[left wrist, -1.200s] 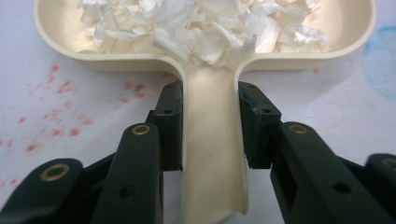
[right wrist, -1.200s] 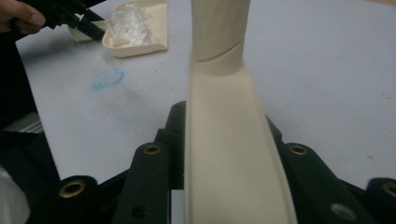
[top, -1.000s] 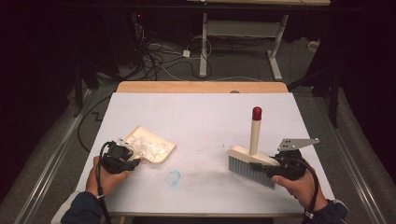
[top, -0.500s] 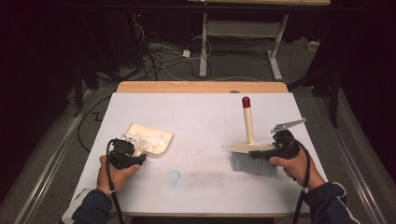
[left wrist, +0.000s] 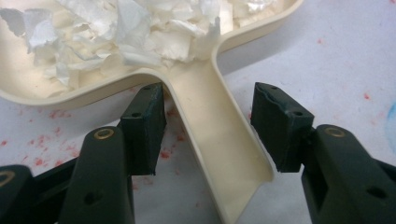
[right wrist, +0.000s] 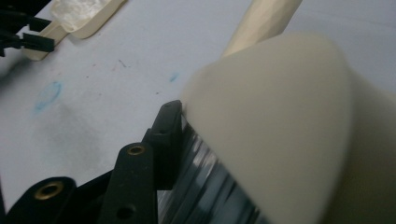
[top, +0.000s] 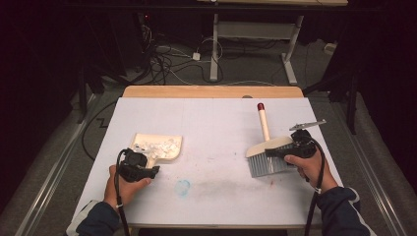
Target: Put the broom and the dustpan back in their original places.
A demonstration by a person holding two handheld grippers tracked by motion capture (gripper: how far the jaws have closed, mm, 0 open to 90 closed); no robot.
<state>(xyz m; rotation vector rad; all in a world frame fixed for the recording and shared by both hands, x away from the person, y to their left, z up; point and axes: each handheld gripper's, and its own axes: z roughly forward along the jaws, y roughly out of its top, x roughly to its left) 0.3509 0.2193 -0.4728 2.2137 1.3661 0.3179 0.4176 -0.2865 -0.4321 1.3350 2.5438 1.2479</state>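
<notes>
A cream dustpan (top: 173,155) full of white paper scraps (top: 156,144) lies on the white table at the left. Its handle (left wrist: 219,140) runs between the jaws of my left gripper (top: 150,161) (left wrist: 208,116). These jaws have just been opening and are open, with gaps on both sides of the handle. At the right a cream brush (top: 268,146) (right wrist: 271,121) with grey bristles rests on the table, its red-tipped handle pointing away. My right gripper (top: 271,153) straddles the brush head, and its jaws have just been opening. One finger (right wrist: 166,135) lies along the bristles; the other is hidden.
A blue smudge (top: 183,187) and a grey smear mark the table (top: 216,118) between the hands, with red specks near the dustpan. A wooden strip (top: 211,92) edges the far side. Cables and desk legs stand on the floor beyond.
The right hand has carried the brush a little away from the person and lowered it onto the table. The left hand has stayed by the dustpan handle.
</notes>
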